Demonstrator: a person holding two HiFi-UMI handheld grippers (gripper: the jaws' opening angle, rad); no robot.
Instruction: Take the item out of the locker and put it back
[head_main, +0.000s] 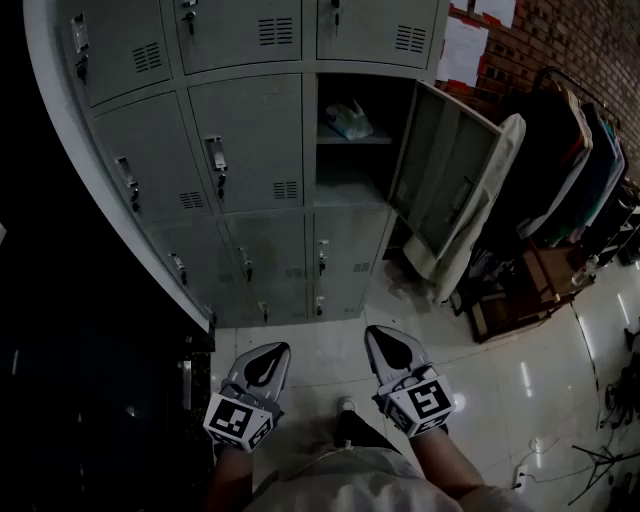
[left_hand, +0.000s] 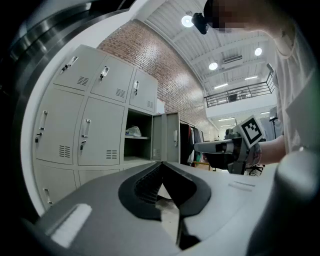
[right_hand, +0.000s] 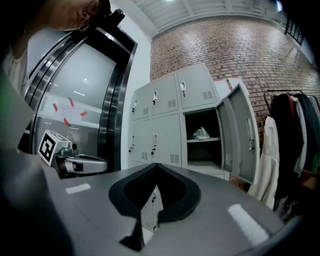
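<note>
A bank of grey lockers (head_main: 250, 150) stands ahead, and one compartment (head_main: 350, 140) has its door (head_main: 445, 170) swung out to the right. A pale crumpled bag-like item (head_main: 347, 120) lies on the upper shelf of that compartment; it also shows as the item (left_hand: 133, 131) in the left gripper view and the item (right_hand: 201, 133) in the right gripper view. My left gripper (head_main: 283, 346) and right gripper (head_main: 372, 330) hover low over the floor, well short of the lockers, side by side. Both have their jaws together with nothing held. Each sees the other: right gripper (left_hand: 220, 146), left gripper (right_hand: 80, 164).
A beige cloth (head_main: 480, 215) hangs by the open door. A clothes rack (head_main: 580, 150) with dark garments and a low wooden stand (head_main: 520, 295) are at the right. A dark glass wall (head_main: 80, 380) borders the left. Cables and a power strip (head_main: 525, 462) lie on the glossy tile floor.
</note>
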